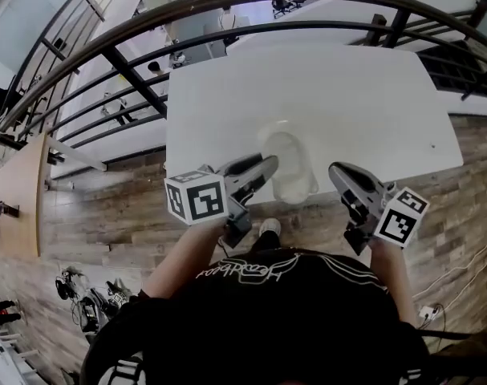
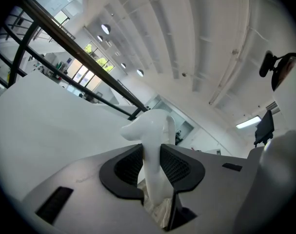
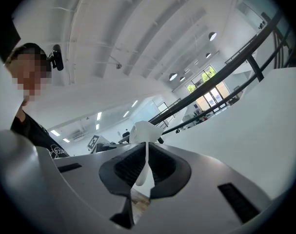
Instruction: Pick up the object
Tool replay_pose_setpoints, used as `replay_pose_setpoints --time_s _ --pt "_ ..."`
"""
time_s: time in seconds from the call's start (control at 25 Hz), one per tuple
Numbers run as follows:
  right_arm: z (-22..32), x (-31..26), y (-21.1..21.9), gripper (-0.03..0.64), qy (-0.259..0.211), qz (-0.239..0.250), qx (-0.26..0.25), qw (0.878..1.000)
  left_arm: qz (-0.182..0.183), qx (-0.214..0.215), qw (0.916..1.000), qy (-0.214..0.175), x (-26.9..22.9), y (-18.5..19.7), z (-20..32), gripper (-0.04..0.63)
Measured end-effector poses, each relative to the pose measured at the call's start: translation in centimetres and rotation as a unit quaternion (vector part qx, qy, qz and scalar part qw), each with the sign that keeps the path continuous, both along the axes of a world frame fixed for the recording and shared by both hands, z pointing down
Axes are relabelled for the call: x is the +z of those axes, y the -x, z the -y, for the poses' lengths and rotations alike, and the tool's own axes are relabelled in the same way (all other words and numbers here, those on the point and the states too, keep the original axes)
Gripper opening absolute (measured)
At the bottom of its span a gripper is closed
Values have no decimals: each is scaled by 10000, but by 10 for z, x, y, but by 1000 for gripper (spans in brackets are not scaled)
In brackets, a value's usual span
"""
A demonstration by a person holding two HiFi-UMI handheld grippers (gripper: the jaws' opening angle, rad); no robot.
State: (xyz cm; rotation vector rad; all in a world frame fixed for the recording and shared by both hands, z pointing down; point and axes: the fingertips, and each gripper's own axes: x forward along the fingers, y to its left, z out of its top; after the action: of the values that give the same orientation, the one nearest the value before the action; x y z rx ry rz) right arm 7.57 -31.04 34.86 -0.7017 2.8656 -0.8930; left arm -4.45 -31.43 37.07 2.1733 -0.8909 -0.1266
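Observation:
A soft, translucent white object [image 1: 293, 173], like a thin plastic bag, hangs over the near edge of the white table [image 1: 331, 95]. My left gripper [image 1: 267, 165] meets its left side. In the left gripper view the dark pads [image 2: 173, 165] press on a white fold of the object [image 2: 155, 130], so that gripper [image 2: 151, 168] is shut on it. My right gripper [image 1: 337, 172] sits just right of the object. In the right gripper view a thin white edge of the object [image 3: 144, 130] runs between the narrow jaws of that gripper [image 3: 146, 165], which is shut on it.
A dark metal railing [image 1: 227, 6] curves behind the table, with a lower level beyond it. Wood-plank floor [image 1: 107, 215] lies below and to both sides. The person's shoe [image 1: 269, 228] and dark shirt [image 1: 283, 311] fill the near part of the head view.

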Motion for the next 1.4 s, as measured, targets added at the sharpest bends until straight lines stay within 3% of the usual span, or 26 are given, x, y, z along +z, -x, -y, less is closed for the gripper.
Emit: replay_pose_setpoints --time_s 0.16,0.44,0.76,1.4 --pt "-15 -18 0 25 -171 -11 -71 9998 -296 23 9995 -92 -21 -1 -18 116" --pt "-120 -64 -27 25 -654 -23 -14 9979 -298 1 9979 -567 -69 -24 -130 115" --pt "-184 -80 -44 25 -964 -19 -39 9953 -270 3 9952 -941 -98 -40 -199 115" --pt "-220 -86 -62 23 -1110 0 -105 9938 -205 120 9955 -921 -105 -66 -235 117"
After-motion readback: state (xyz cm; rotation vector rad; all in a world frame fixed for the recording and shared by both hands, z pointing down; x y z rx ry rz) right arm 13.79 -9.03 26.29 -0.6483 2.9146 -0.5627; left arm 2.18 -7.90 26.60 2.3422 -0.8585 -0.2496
